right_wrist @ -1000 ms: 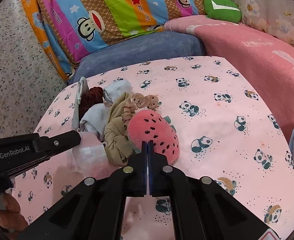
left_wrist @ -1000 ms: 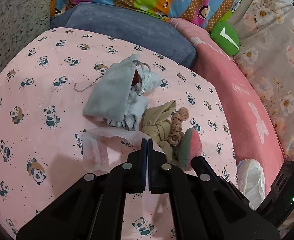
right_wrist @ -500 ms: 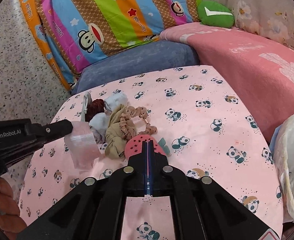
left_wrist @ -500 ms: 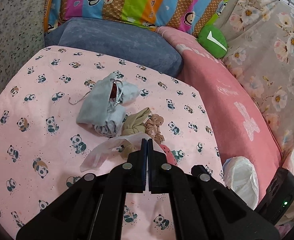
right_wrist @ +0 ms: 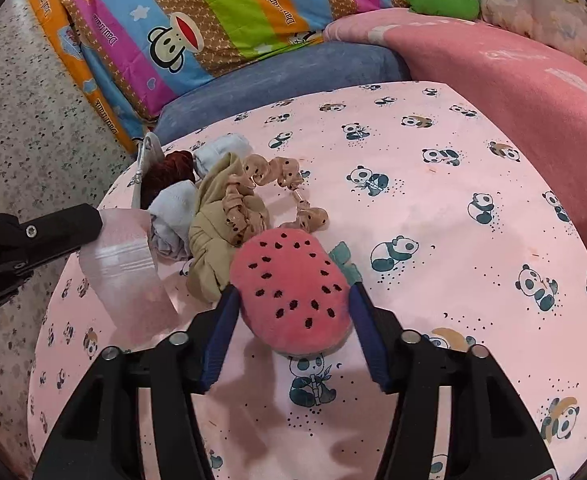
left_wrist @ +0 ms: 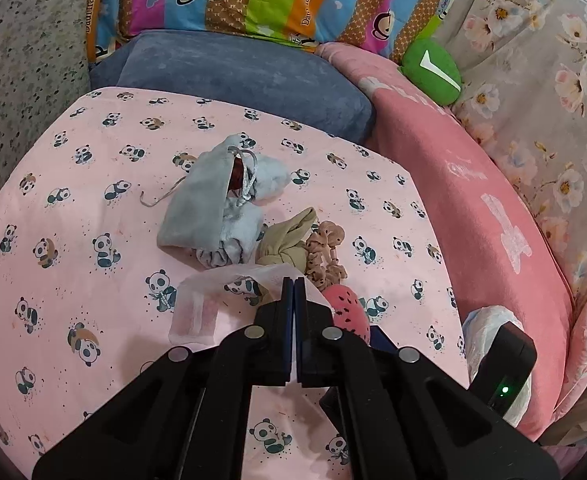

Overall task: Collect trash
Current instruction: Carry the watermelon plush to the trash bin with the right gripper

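Left tool (left_wrist: 294,280) pinches clear bag (left_wrist: 197,312); right tool (right_wrist: 291,300), just opened, straddles strawberry plush (right_wrist: 293,292).

Bare panda sheet (right_wrist: 433,208) lies right of the clutter pile (right_wrist: 213,216).

A plush strawberry toy (right_wrist: 291,292) lies on matt cotton sheet (right_wrist: 433,216) beside a glossy plastic bag (right_wrist: 121,256).

From my left wrist view, the left gripper (left_wrist: 294,280) hides most of the plush (left_wrist: 347,312); the white bag (left_wrist: 489,332) is part-covered by the right gripper's body.
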### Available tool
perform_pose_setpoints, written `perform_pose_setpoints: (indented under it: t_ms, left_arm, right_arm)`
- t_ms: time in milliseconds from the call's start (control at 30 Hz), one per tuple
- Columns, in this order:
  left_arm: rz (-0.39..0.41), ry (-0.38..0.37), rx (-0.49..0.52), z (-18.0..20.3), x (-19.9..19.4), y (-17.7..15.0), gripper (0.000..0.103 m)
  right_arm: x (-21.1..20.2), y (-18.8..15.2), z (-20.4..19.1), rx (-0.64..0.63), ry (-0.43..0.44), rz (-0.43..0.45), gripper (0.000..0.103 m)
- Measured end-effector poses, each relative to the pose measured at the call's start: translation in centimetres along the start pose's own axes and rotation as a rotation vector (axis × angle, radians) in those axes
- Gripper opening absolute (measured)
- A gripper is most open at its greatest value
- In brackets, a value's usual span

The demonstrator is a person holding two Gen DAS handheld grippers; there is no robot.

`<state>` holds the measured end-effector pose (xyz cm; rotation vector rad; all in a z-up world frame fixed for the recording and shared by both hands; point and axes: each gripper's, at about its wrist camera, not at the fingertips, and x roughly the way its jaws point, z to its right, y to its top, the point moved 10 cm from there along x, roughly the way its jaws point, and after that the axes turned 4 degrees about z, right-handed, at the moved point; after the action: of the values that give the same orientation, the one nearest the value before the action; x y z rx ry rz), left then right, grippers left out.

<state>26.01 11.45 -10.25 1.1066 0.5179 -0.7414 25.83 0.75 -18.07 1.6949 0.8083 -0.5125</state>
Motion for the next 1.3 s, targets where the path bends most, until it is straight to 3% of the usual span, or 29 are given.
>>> perform_pose_setpoints:
  t_ms: [100, 333, 567, 867, 1300]
  left_arm:
    - [-0.005, 0.001, 0.01, 0.2, 0.2, -0.1, 0.0]
    - [0.0, -0.03, 0.049, 3.2, -0.4, -0.4, 0.0]
    - [0.003, -0.099, 0.144, 10.0, -1.5, -1.3, 0.0]
    - [-0.036, -0.239, 0.279, 20.7, -2.2, -4.6, 0.0]
    - [-0.115, -0.392, 0.46, 33.2, -2.1, -10.8, 0.001]
  right_arm:
    - [-0.5, 0.1, 0.1, -0.006, -0.005, 0.011, 0.04]
    - [-5.1, 1.1, 1.6, 0.019, -0.041, 0.082, 0.039]
    - [-11.2, 1.3, 6.0, 0.084, -0.115, 0.154, 0.039]
    - [-19.1, 1.0, 14.9, 0.18, -0.263, 0.256, 0.039]
    - [-25.4, -1.1, 25.0, 0.318, -0.398, 0.314, 0.039]
